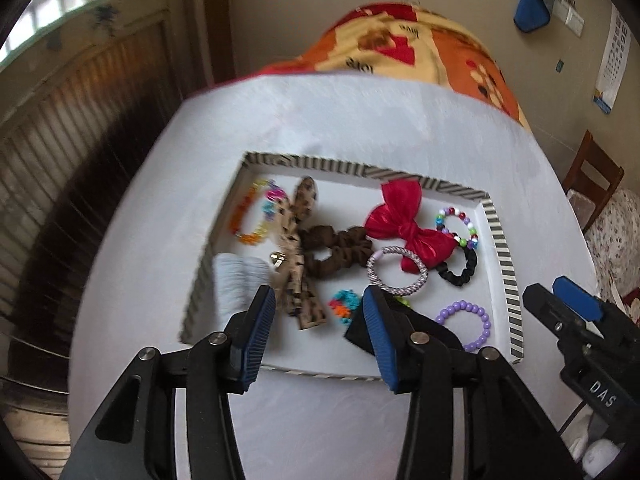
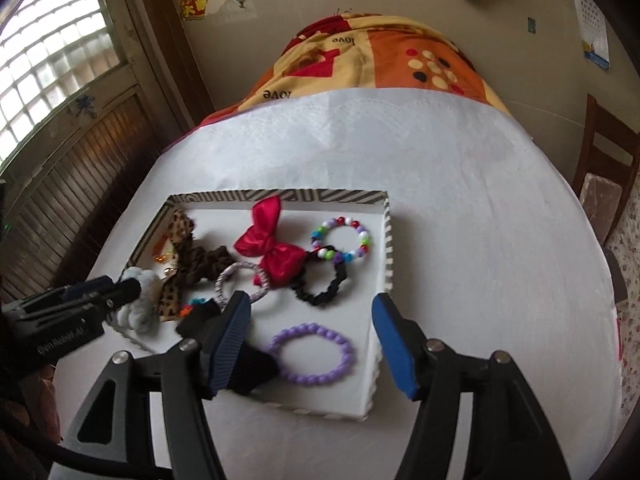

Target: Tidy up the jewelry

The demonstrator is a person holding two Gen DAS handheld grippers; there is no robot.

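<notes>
A patterned blanket (orange, red), wooden chair, wall calendar.

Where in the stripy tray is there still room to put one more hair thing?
Inside the tray, the bare floor right of the purple bracelet, below the black scrunchie, is free. So is the far strip behind the red bow. The left half is crowded around the leopard bow.
</notes>
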